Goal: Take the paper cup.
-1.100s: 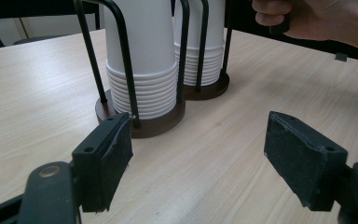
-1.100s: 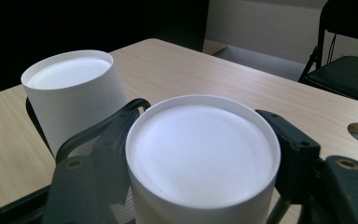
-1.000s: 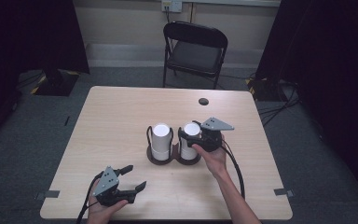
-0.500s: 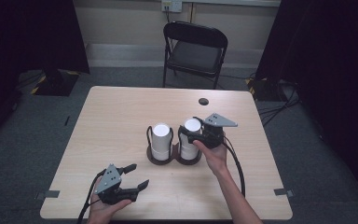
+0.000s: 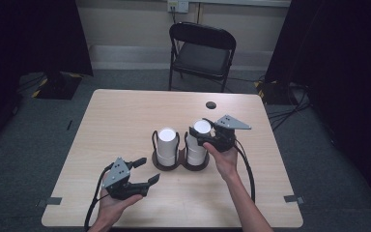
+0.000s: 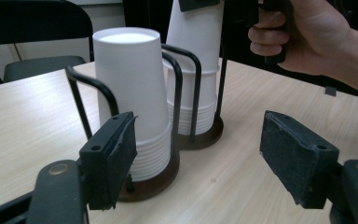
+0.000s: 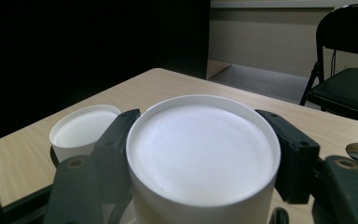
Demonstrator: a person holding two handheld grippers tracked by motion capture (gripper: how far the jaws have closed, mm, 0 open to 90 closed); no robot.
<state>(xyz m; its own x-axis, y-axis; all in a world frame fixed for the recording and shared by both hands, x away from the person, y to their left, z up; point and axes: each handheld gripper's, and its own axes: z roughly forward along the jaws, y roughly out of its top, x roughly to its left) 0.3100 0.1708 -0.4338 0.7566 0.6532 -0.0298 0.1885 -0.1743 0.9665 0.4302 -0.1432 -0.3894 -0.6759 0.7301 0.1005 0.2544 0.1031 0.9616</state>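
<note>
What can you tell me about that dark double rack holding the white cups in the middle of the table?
The dark two-ring cup holder has two round brown bases joined side by side, each with thin black wire hoops rising upright around it. It stands on the light wooden table, near its middle. Each ring holds a stack of upside-down white paper cups. The right gripper is clamped on the top cup of the right stack; nothing grips the holder itself.
</note>
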